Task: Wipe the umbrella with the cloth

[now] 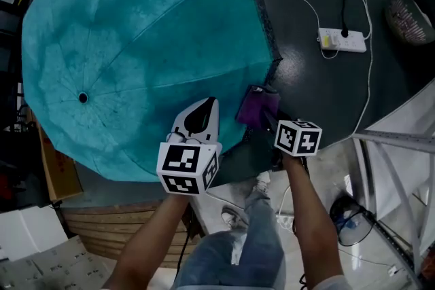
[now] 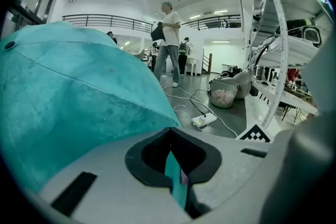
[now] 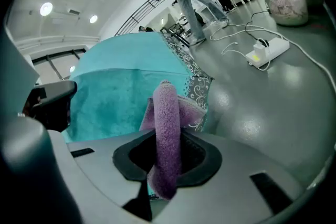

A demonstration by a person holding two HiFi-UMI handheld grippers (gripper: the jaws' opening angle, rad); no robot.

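Note:
A large teal umbrella [image 1: 143, 44] stands open on the dark floor, its canopy filling the head view's left and middle. Its patterned grey trim [image 3: 197, 84] shows at the rim. My left gripper [image 1: 204, 120] is shut on the umbrella's near edge; a strip of teal fabric [image 2: 173, 176] runs between its jaws. My right gripper [image 1: 268, 120] is shut on a purple cloth [image 1: 257, 106], which rests against the canopy's rim. In the right gripper view the folded purple cloth [image 3: 167, 134] stands up out of the jaws.
A white power strip [image 1: 342, 39] with trailing cables lies on the floor at the right. A basket [image 1: 411, 7] sits at the far right. A white metal rack [image 1: 401, 166] stands at the right. Cardboard and wooden slats [image 1: 102, 227] lie at lower left. People stand far off.

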